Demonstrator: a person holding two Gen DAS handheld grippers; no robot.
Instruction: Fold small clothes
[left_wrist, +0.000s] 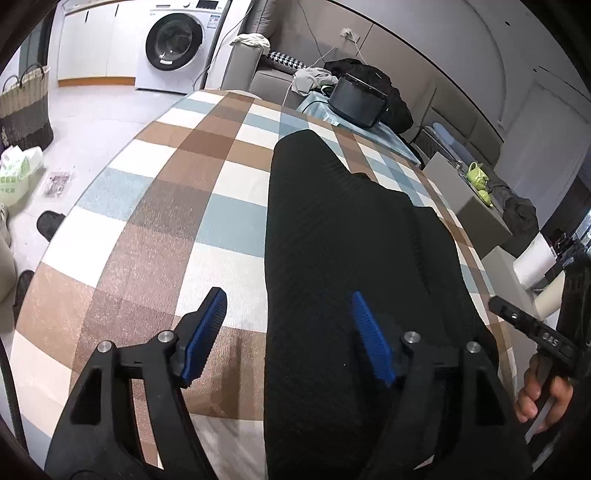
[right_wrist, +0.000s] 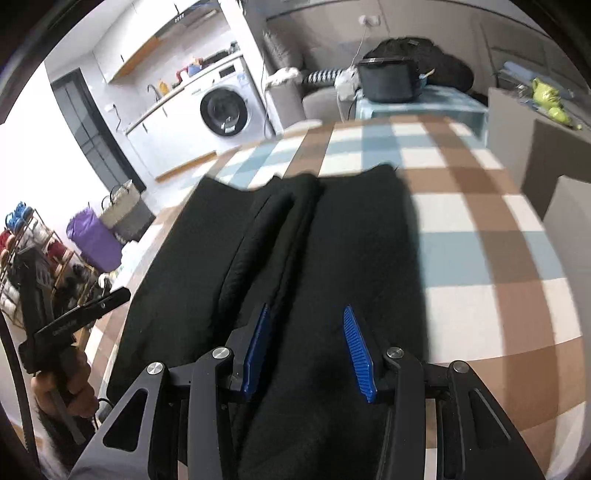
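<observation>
A black ribbed garment lies lengthwise on the checked tablecloth, folded into a long strip. My left gripper hangs open over its left edge: one blue pad is above the cloth-covered table, the other above the black fabric. In the right wrist view the garment shows a raised fold down its middle. My right gripper stands open just above it, its blue pads apart with black fabric below them. A hand holds the other tool at the left edge.
Beyond the table's far end are a washing machine, a grey sofa with clothes on it, and a black box on a light-blue stand. A woven basket stands on the floor at left. Green teaware sits at right.
</observation>
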